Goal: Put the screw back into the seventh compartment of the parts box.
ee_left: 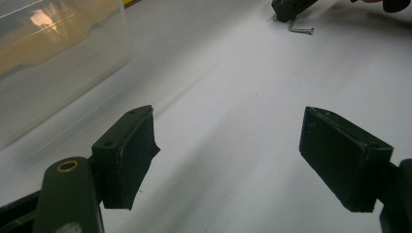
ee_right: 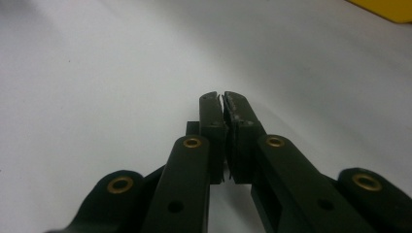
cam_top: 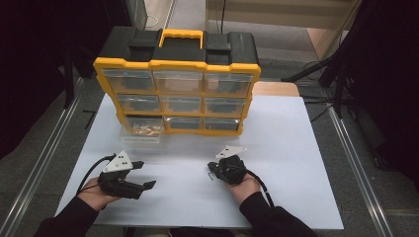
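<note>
**Yellow organizer and two grippers on the white table**

Yellow and black, the organizer (cam_top: 179, 81) stands upright at the far side of the white table (cam_top: 296, 163). A clear drawer (cam_top: 142, 132) lies on the table just in front of its lower left corner. Nearer the person than the organizer, the left gripper (cam_top: 141, 175) rests with jaws wide apart, grasping nothing. The right gripper (cam_top: 213, 170) is clenched; a small metal piece (ee_left: 300, 28) lies at its tip, and I cannot tell whether it is held.

The left gripper (cam_top: 143, 175) lies low in the person's left hand (cam_top: 96, 193), its fingers (ee_left: 127, 155) spread wide apart. The right gripper (cam_top: 213, 170), held in the right hand (cam_top: 244, 185), has its fingers (ee_right: 214, 119) pressed together.
</note>
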`<state>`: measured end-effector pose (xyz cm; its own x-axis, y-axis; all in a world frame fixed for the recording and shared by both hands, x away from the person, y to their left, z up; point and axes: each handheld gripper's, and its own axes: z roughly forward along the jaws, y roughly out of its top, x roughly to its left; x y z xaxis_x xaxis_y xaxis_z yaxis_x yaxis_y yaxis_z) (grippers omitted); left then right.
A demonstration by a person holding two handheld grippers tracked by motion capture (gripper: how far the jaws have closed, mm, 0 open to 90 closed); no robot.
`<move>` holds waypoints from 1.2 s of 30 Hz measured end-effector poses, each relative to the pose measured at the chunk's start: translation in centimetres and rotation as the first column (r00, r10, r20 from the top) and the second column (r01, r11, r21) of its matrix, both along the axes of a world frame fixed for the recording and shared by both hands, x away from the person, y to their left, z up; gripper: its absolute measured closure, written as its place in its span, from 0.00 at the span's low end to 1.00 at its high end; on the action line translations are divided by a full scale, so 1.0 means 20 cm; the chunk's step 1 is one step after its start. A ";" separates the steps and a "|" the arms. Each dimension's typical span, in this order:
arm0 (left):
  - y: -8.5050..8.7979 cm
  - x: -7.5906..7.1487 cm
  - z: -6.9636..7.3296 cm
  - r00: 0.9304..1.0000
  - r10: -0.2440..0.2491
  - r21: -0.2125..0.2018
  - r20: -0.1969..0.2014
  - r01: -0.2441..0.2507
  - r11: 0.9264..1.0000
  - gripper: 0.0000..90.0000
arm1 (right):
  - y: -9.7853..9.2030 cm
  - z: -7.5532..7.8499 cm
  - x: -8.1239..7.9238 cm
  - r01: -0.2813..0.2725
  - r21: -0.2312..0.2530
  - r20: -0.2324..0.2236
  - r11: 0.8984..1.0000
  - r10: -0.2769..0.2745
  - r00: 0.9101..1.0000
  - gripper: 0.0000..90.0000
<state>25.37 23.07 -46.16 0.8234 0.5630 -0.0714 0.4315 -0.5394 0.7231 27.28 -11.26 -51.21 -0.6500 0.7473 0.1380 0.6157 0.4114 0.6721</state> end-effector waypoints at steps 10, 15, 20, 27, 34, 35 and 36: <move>0.00 0.00 0.00 1.000 0.003 -0.010 -0.001 -0.003 1.000 0.23 | -0.01 0.02 0.01 0.002 0.004 -0.002 1.000 -0.002 1.000 0.98; 0.00 0.00 0.00 1.000 0.003 -0.007 -0.003 -0.003 1.000 0.23 | -0.02 0.04 0.02 0.004 0.026 0.006 1.000 -0.004 1.000 0.98; 0.01 0.00 0.00 1.000 0.003 -0.007 -0.003 -0.003 1.000 0.23 | -0.03 0.05 0.03 0.008 0.032 0.009 0.999 -0.009 1.000 0.98; 0.01 0.00 0.00 1.000 0.007 -0.008 -0.003 -0.007 1.000 0.23 | -0.03 0.07 0.03 0.006 0.043 0.016 0.999 -0.007 1.000 0.98; 0.01 0.00 0.00 1.000 0.006 -0.007 -0.004 -0.006 1.000 0.23 | -0.01 0.08 0.02 -0.009 0.074 0.004 0.997 0.009 1.000 0.98; 0.01 0.00 0.00 1.000 0.006 -0.007 -0.004 -0.006 1.000 0.23 | 0.00 0.09 0.01 -0.022 0.074 0.006 0.997 0.021 1.000 0.98; 0.01 0.00 0.00 1.000 0.007 -0.007 -0.003 -0.007 1.000 0.23 | 0.00 0.09 0.01 -0.024 0.078 0.006 0.997 0.024 1.000 0.98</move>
<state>25.31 23.22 -46.20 0.8193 0.5681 -0.0776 0.4374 -0.5317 0.7253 27.48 -11.18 -49.45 -0.6686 0.7185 0.1919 0.6027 0.3724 0.7057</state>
